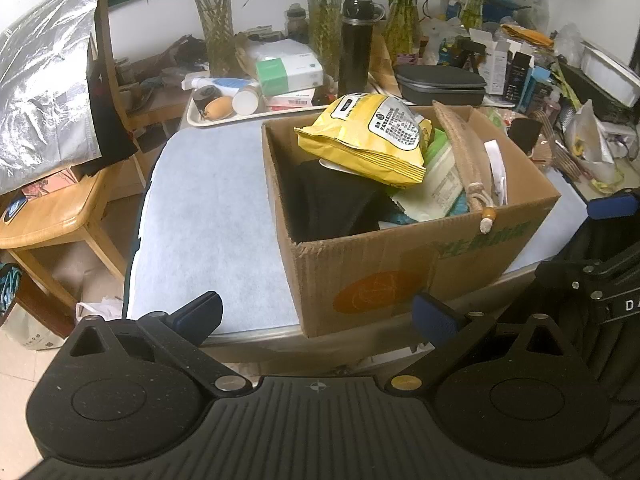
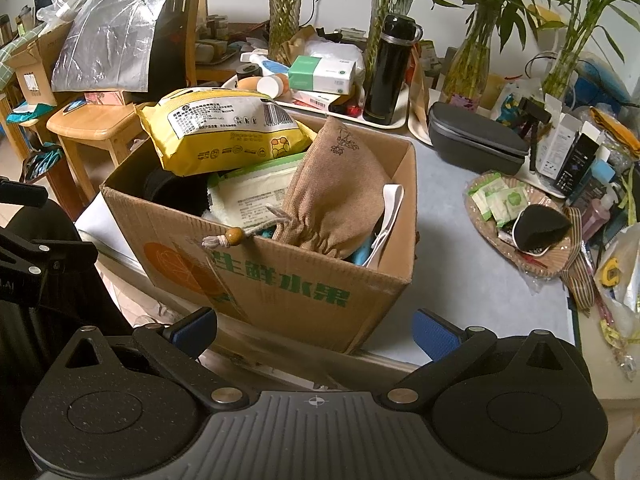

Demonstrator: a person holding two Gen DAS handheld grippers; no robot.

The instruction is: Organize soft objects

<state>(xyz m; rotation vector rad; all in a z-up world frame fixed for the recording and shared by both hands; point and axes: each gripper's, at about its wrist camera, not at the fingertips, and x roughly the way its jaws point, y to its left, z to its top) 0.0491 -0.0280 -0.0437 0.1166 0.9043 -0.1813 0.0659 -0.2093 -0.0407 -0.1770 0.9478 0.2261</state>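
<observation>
Cardboard box sits at the tabletop's near edge, already heaped with a yellow packet and burlap pouch, likely gathered there. Left tool and right tool hover spread and empty.

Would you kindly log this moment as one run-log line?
left tongs: open, empty | right tongs: open, empty | cardboard box: full | yellow bag: on top | burlap pouch: inside box
</observation>
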